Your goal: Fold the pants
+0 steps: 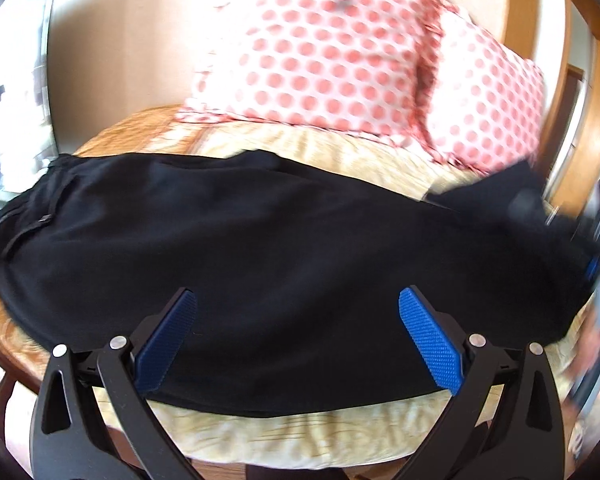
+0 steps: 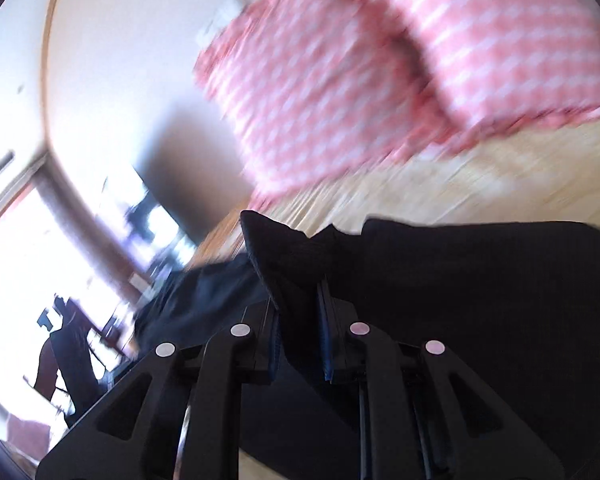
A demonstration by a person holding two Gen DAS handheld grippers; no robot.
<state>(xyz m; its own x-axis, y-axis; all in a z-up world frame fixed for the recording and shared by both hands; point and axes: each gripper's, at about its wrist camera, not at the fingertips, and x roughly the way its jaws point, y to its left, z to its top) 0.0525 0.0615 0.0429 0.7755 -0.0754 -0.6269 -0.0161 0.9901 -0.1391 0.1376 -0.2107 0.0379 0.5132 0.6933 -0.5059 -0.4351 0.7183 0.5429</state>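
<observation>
The black pants (image 1: 284, 220) are spread across the bed (image 1: 320, 436), below the dotted pillows (image 1: 324, 52). The left gripper (image 1: 298, 316) is held with fingers wide apart over the near edge of the cloth. A fold of the pants (image 2: 292, 264) is clamped between the closed fingers of the right gripper (image 2: 300, 320).

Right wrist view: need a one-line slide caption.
Right gripper shut on a pinched fold of the black fabric pants, lifted above the beige bedspread, motion-blurred pink-and-white pillows behind.

We see bare beige patterned bedsheet (image 1: 340, 148) between black fabric pants (image 1: 260, 232) and pink polka-dot pillows (image 1: 320, 52) behind.
</observation>
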